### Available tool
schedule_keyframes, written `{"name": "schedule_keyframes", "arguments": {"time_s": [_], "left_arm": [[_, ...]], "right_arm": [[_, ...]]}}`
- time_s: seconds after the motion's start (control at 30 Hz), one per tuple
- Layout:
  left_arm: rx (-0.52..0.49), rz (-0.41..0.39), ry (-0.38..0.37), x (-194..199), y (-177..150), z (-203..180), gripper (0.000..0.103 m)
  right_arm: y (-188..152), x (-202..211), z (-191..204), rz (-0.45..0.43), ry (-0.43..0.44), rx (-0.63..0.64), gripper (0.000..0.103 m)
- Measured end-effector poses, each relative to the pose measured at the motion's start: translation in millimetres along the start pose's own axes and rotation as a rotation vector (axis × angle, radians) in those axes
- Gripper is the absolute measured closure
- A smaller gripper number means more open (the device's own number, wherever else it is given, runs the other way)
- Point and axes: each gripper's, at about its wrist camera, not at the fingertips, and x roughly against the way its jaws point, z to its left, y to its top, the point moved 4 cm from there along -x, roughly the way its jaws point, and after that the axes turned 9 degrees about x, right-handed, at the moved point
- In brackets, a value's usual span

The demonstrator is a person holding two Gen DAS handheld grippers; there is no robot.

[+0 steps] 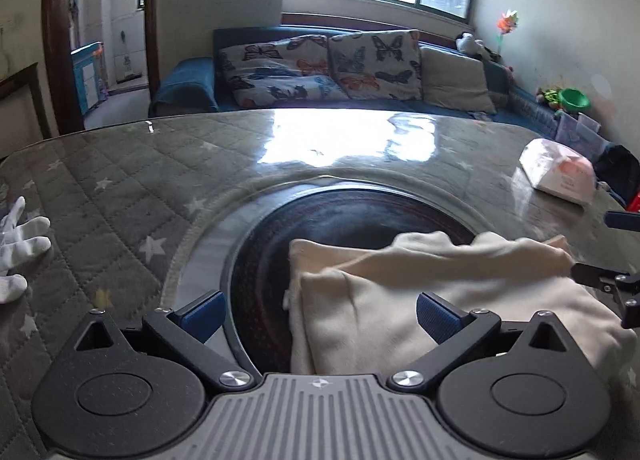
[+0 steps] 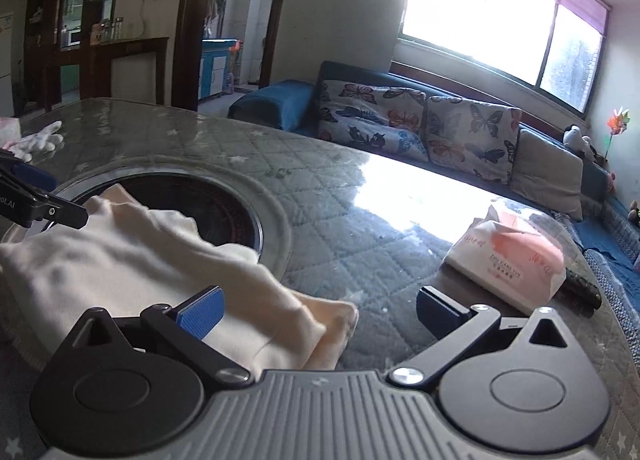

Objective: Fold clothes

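A folded cream garment [image 1: 400, 300] lies on the table, partly over a dark round inset [image 1: 344, 216]. My left gripper [image 1: 319, 316] is open, its blue pads on either side of the garment's left edge, with nothing between them. In the right wrist view the same garment [image 2: 140, 260] lies at the lower left. There my right gripper [image 2: 320, 312] is open over the garment's right corner, its left pad [image 2: 202, 314] above the fabric. Each gripper shows at the edge of the other's view: the right gripper [image 1: 608, 284] and the left gripper [image 2: 44, 204], both against the cloth.
A glass top covers the grey quilted star-pattern table [image 1: 132, 180]. A tissue pack [image 2: 512, 260] with a dark object [image 2: 580, 286] behind it lies at the right. White gloves [image 1: 16, 244] lie at the left. A blue sofa with butterfly cushions [image 1: 320, 68] stands beyond the table.
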Motion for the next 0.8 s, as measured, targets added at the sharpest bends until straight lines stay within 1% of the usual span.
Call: {"name": "schedule_keyframes", "arguments": {"time_s": [0.17, 0.27, 0.33, 0.47, 0.6, 0.67, 0.8], "left_arm": [[-0.005, 0.040, 0.042, -15.9, -5.6, 6.3, 0.000], [0.001, 0.040, 0.037, -17.2, -9.4, 9.3, 0.000], [0.002, 0.038, 0.034, -17.4, -10.0, 10.7, 0.000], [0.007, 0.042, 0.035, -17.0, -8.9, 11.4, 0.000], [-0.004, 0.022, 0.020, -3.3, -8.3, 8.0, 0.000], [-0.010, 0.011, 0.012, 3.8, -8.0, 6.3, 0.000], [-0.010, 0.008, -0.008, 16.8, -10.7, 1.3, 0.000]], "right_arm": [[-8.6, -21.3, -0.2, 0.054, -0.011, -0.010, 0.000], [-15.4, -27.7, -0.1, 0.081, -0.012, -0.022, 0.000], [-17.7, -28.6, -1.0, 0.082, -0.007, -0.036, 0.000], [-14.8, -24.7, 0.7, 0.075, -0.014, -0.016, 0.000], [-8.2, -12.3, 2.0, 0.053, -0.014, -0.012, 0.000], [-2.7, -0.1, 4.9, 0.025, -0.009, -0.004, 0.000], [4.0, 15.8, 15.2, -0.009, 0.028, 0.007, 0.000]]}}
